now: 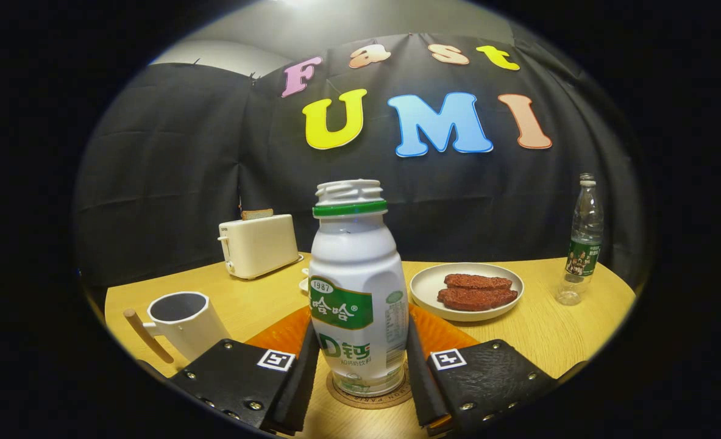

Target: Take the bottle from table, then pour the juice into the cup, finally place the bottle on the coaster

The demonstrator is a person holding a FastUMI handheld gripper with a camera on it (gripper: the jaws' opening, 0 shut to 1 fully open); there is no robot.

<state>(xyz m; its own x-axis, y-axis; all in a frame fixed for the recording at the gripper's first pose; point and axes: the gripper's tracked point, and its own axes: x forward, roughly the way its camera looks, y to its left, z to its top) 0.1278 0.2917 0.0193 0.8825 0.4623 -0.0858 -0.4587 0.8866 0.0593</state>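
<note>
Tool (358, 375) fingers flanking bottle (356, 292), upright on coaster (369, 399)

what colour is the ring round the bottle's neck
Green, just under the white threaded mouth of the bottle; clearest in the gripper view, between the gripper fingers.

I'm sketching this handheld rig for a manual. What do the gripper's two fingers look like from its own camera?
The gripper has two black, flat angular finger plates studded with silver screws. Each plate carries a small white square tag with a black pattern near its inner edge. Black pads line the inner faces, with a bit of orange showing at one finger's base.
</note>
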